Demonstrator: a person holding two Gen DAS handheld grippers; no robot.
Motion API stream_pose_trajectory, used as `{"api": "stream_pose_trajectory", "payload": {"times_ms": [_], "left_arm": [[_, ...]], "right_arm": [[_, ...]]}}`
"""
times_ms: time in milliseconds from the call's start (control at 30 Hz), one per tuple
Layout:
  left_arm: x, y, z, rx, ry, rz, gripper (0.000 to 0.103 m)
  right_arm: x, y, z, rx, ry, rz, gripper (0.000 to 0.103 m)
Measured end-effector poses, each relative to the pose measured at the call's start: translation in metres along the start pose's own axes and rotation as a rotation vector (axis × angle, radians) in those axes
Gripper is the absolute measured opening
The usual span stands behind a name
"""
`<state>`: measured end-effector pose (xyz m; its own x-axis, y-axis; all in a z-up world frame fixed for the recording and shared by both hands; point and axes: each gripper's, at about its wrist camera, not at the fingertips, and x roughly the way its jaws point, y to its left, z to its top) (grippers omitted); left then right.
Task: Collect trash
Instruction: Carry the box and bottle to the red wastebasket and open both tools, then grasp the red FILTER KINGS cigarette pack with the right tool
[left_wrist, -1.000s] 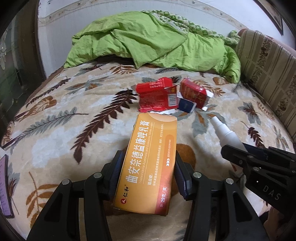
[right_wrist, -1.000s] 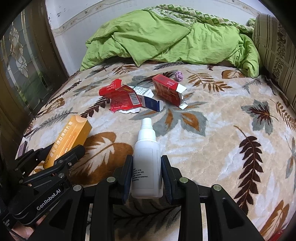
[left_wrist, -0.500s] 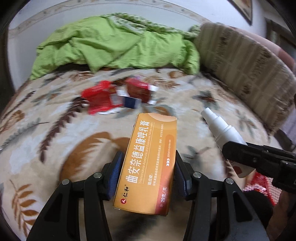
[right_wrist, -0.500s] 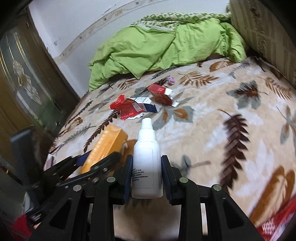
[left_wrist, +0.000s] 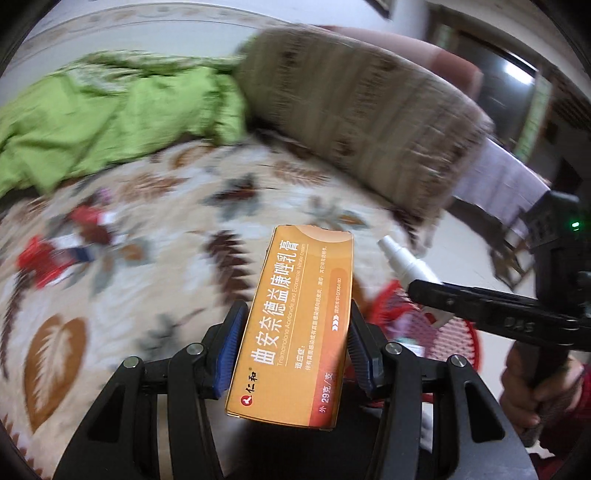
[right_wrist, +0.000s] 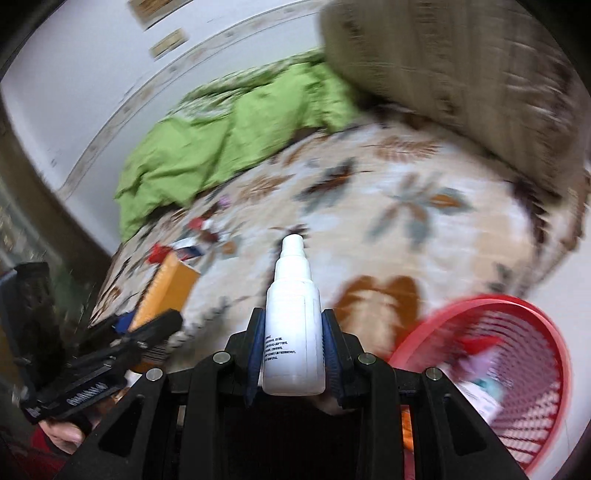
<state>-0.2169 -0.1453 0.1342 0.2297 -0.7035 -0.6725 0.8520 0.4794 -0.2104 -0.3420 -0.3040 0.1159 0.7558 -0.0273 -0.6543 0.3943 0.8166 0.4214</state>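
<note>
My left gripper (left_wrist: 293, 347) is shut on an orange medicine box (left_wrist: 295, 321) and holds it in the air above the bed's edge. My right gripper (right_wrist: 293, 350) is shut on a white plastic bottle (right_wrist: 293, 332). The bottle also shows in the left wrist view (left_wrist: 404, 262), and the orange box in the right wrist view (right_wrist: 166, 291). A red mesh waste basket (right_wrist: 517, 387) with some trash inside stands on the floor at the lower right; its rim shows in the left wrist view (left_wrist: 461, 347). Red torn cartons (left_wrist: 62, 251) lie blurred on the leaf-patterned bedspread (left_wrist: 110, 295).
A crumpled green quilt (left_wrist: 92, 122) lies at the bed's far side. A striped brown headboard cushion (left_wrist: 369, 122) runs along the right. A small purple scrap (right_wrist: 223, 201) lies near the cartons. Both views are motion-blurred.
Both grippers have swung to the right and away from the bed with their loads. The red basket has come into view; the red cartons have slid to the left.
</note>
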Motion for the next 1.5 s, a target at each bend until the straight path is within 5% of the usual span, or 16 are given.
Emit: {"api": "stream_pose_trajectory", "payload": {"times_ms": [300,667,1067,1500], "left_arm": [[0.047,-0.077,0.013,0.062,0.138,-0.166,0.051],[0.073,-0.117,0.01,0.092,0.22,-0.157,0.059],[0.004,-0.067,0.017,-0.051,0.113,-0.052,0.061],[-0.049,0.08,-0.005,-0.289,0.01,0.15,0.063]], "right_arm": [[-0.049,-0.079,-0.013,0.152,-0.04,-0.129,0.032],[-0.066,-0.121,-0.021,0.234,-0.072,-0.165,0.035],[-0.062,-0.062,-0.007,0.105,-0.092,-0.005,0.035],[0.019,0.054,0.02,-0.154,0.03,0.12,0.035]]}}
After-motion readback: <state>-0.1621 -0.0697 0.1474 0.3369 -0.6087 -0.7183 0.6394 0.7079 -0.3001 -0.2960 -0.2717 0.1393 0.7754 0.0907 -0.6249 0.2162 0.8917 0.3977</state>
